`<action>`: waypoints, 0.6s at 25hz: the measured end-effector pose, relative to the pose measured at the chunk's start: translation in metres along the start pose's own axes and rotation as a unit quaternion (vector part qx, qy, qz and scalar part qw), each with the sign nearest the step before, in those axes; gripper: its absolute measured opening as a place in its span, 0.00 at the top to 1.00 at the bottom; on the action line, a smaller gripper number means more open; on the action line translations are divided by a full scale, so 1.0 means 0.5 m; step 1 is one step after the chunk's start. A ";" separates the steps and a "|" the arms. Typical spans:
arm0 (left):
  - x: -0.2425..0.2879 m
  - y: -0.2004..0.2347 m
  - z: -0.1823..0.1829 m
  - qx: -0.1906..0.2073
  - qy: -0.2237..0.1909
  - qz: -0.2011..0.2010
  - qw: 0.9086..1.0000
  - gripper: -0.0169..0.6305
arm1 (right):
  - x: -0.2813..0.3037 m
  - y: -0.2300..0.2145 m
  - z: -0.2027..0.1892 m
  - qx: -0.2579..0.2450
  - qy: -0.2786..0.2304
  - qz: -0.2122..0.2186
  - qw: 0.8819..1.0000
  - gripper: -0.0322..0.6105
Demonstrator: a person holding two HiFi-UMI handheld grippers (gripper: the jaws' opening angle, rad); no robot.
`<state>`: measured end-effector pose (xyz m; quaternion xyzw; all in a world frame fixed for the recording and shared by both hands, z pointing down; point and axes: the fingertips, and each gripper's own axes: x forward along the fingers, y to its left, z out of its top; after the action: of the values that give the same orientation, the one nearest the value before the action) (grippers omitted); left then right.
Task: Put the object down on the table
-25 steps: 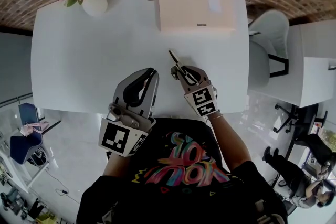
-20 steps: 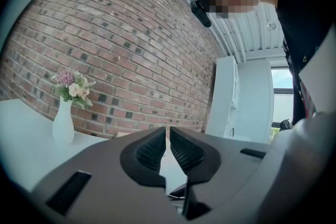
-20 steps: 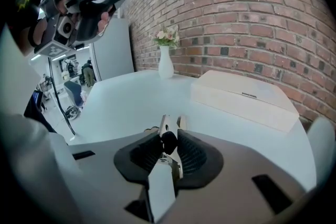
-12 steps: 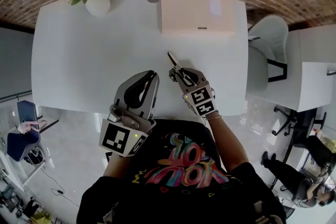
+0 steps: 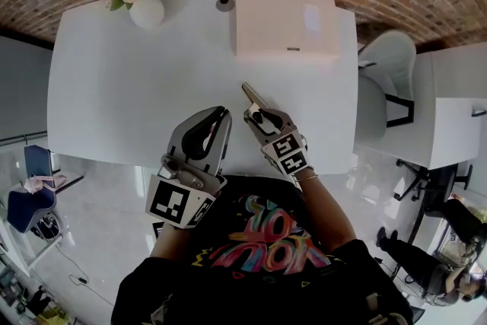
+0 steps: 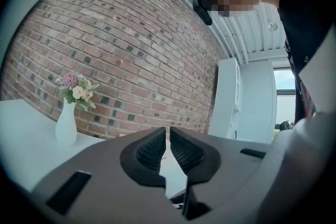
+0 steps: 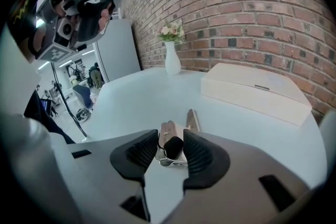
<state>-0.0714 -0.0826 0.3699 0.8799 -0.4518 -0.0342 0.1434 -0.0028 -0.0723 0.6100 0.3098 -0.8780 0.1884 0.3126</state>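
A slim tan tool [image 5: 253, 96] with a black end and a metal part lies on the white table [image 5: 122, 87], near its front edge. My right gripper [image 5: 256, 116] sits low over the tool's near end. In the right gripper view the tool [image 7: 192, 119] lies between the pads, its black end close to the right pad [image 7: 198, 152]. The jaws are opening and a gap shows on the left. My left gripper [image 5: 221, 116] rests to the left of it, tilted upward. Its pads [image 6: 152, 148] are closed to a thin slit with nothing between them.
A flat pale box [image 5: 285, 9] lies at the table's far edge, and a round grommet [image 5: 224, 4] is beside it. At the far left corner stands a white vase of flowers [image 5: 144, 7]. A white chair [image 5: 384, 80] is off the table's right side.
The right gripper's jaws have spread apart around the tool, which now lies on the table. The left gripper has stayed where it was.
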 end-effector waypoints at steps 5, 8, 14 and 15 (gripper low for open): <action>-0.006 0.001 0.003 0.001 -0.001 0.001 1.000 0.91 | -0.002 0.006 0.003 0.011 -0.007 0.004 1.000 0.69; -0.009 0.002 0.007 0.002 -0.005 0.001 1.000 0.91 | -0.006 0.010 0.012 0.012 -0.013 0.004 1.000 0.69; -0.016 0.003 0.013 0.005 -0.009 0.003 1.000 0.91 | -0.017 0.012 0.028 0.019 -0.025 0.006 0.999 0.68; -0.016 0.003 0.015 0.005 -0.010 0.003 1.000 0.91 | -0.022 0.010 0.033 0.020 -0.029 0.005 0.999 0.68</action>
<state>-0.0790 -0.0786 0.3624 0.8788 -0.4561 -0.0398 0.1343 -0.0068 -0.0726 0.5898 0.3172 -0.8841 0.1982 0.2802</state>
